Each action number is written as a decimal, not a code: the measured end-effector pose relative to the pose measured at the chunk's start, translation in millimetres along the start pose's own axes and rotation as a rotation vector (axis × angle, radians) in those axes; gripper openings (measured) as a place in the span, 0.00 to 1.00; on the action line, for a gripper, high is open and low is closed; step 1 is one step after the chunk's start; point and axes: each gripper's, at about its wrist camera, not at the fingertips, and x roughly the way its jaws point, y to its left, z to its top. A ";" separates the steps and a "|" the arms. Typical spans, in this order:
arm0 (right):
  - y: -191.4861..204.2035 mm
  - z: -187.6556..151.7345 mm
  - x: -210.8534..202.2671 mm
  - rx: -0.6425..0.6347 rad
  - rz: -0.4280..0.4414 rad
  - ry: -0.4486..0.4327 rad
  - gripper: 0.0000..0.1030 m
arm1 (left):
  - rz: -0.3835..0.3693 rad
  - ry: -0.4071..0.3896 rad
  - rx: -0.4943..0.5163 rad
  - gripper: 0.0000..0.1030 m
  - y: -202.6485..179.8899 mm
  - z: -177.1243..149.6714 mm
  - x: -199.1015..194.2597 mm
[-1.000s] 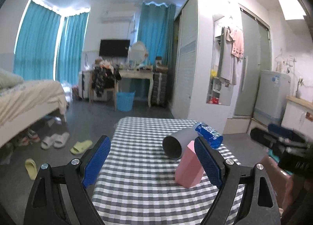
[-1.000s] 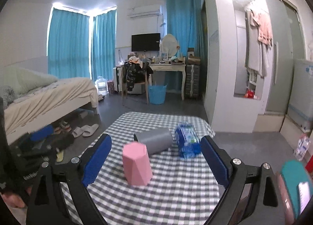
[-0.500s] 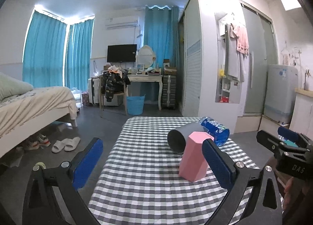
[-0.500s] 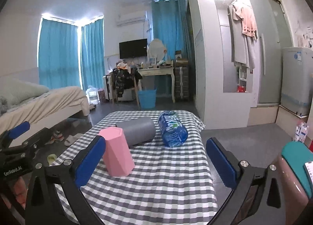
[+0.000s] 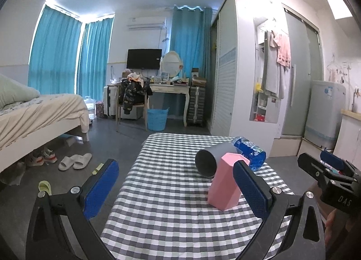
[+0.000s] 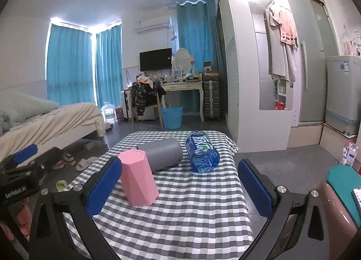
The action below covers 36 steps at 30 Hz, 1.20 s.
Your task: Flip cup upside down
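The pink cup (image 6: 138,176) stands wide end down on the checked table (image 6: 198,210), so it looks already flipped. Both the left gripper (image 5: 178,188) and right gripper (image 6: 179,186) gape wide and empty, probably just hovering clear.

Both tongs, left tongs (image 5: 176,188) and right tongs (image 6: 179,186), are hovering level with jaws spread wide, gripping nothing.

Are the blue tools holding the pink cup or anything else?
No. Both the left tool and the right tool are open and hold nothing. The pink cup stands free on the table.
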 end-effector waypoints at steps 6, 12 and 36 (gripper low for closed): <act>1.2 -1.1 1.2 -0.005 -0.002 0.006 1.00 | -0.002 0.004 0.004 1.00 1.0 0.7 -0.1; 0.3 -2.7 3.0 0.003 -0.001 0.014 1.00 | 0.011 -0.015 0.033 1.00 -3.8 -0.4 -2.6; 4.4 -5.0 6.9 -0.012 0.003 0.036 1.00 | 0.010 0.008 0.017 1.00 -1.1 1.4 -1.0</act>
